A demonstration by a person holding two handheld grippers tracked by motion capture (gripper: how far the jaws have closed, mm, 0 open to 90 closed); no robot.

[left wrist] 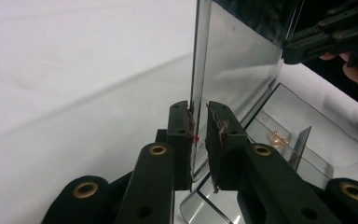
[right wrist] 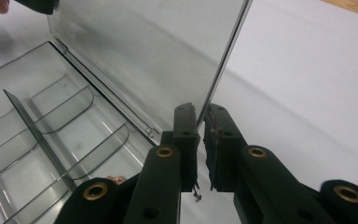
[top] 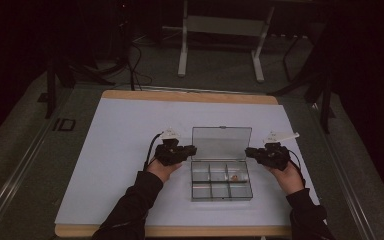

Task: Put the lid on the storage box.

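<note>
Both grippers pinch the upright lid of a clear compartment box, frame centre.
Left gripper and right gripper clamp opposite lid edges; likely swinging it next, evenly.

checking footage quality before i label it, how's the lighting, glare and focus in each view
High view: dim, the room nearly black, only the white mat lit. Left gripper view: mat washed out, pale reflections on the clear lid, left claw arms soft up close. Right gripper view: brighter, faint sheen on the lid, right claw near parts blurred.
</note>
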